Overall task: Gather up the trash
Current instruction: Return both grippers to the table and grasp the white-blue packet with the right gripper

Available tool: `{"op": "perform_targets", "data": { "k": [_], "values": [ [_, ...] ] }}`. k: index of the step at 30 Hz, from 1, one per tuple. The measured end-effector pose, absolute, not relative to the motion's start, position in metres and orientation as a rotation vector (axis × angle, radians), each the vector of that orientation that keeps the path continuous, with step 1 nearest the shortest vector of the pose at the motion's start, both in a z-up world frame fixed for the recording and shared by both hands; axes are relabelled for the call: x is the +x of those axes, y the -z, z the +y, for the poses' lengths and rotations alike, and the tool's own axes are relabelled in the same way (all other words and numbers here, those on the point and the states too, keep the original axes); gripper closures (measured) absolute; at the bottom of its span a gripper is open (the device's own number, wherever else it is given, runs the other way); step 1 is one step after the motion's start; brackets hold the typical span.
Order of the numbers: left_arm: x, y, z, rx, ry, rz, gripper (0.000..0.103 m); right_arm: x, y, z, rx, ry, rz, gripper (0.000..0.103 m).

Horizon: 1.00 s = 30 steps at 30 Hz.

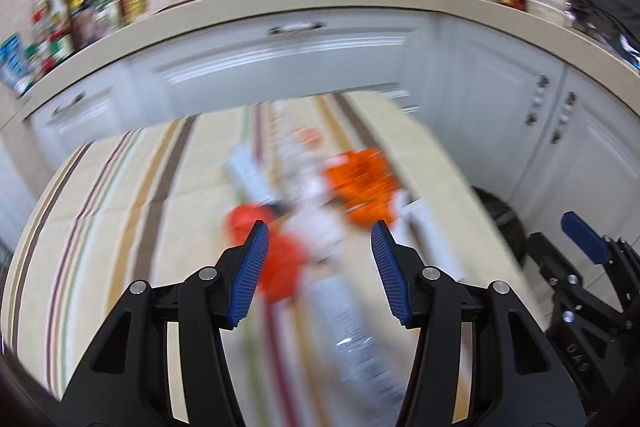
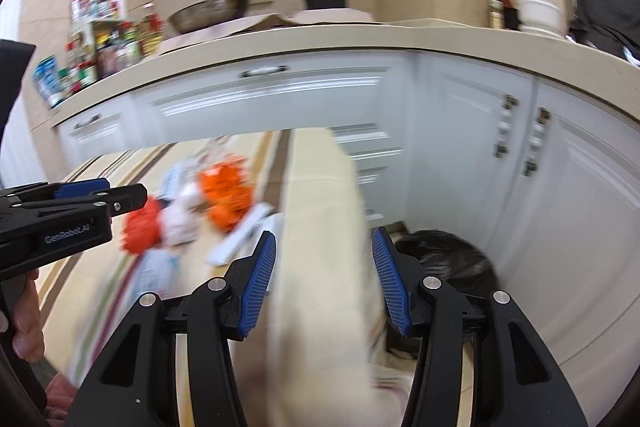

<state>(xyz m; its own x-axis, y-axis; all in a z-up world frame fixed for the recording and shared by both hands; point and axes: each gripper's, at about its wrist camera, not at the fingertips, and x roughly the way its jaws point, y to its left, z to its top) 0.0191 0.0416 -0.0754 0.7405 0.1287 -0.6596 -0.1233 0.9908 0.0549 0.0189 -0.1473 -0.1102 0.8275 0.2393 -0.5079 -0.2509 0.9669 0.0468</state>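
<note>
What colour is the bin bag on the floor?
Black. The bin bag shows best in the right wrist view.

Bright, even indoor light with soft shadows. Heavy motion blur smears the striped tablecloth and orange wrappers. Fisheye bending curves the countertop toward twelve o'clock; corners vignette black.

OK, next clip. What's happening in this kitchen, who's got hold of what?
A person holds a gripper in each hand over a table with a striped cloth. Both are open and empty. The left gripper points at a blurred pile of trash: orange wrappers, white packaging and a clear plastic bottle. The right gripper sits at the table's right edge, beside a bin lined with a black bag on the floor. Nothing is picked up yet.
</note>
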Motion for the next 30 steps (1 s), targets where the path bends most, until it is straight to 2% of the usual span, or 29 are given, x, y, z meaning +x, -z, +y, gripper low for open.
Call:
{"op": "perform_targets", "data": {
  "k": [14, 26, 27, 30],
  "values": [
    [-0.049, 0.101, 0.145, -0.092, -0.329, 0.768, 0.051, -0.024, 0.127, -0.058, -0.135, -0.467, 0.557, 0.05],
    [-0.058, 0.113, 0.158, -0.13, -0.336, 0.787, 0.051, -0.032, 0.158, -0.042, -0.196, -0.49, 0.629, 0.05],
    [-0.059, 0.114, 0.156, -0.13, -0.333, 0.789, 0.051, -0.032, 0.16, -0.042, -0.198, -0.492, 0.636, 0.051],
    [-0.057, 0.117, 0.152, -0.126, -0.321, 0.794, 0.051, -0.033, 0.164, -0.042, -0.207, -0.499, 0.647, 0.064]
  ]
}}
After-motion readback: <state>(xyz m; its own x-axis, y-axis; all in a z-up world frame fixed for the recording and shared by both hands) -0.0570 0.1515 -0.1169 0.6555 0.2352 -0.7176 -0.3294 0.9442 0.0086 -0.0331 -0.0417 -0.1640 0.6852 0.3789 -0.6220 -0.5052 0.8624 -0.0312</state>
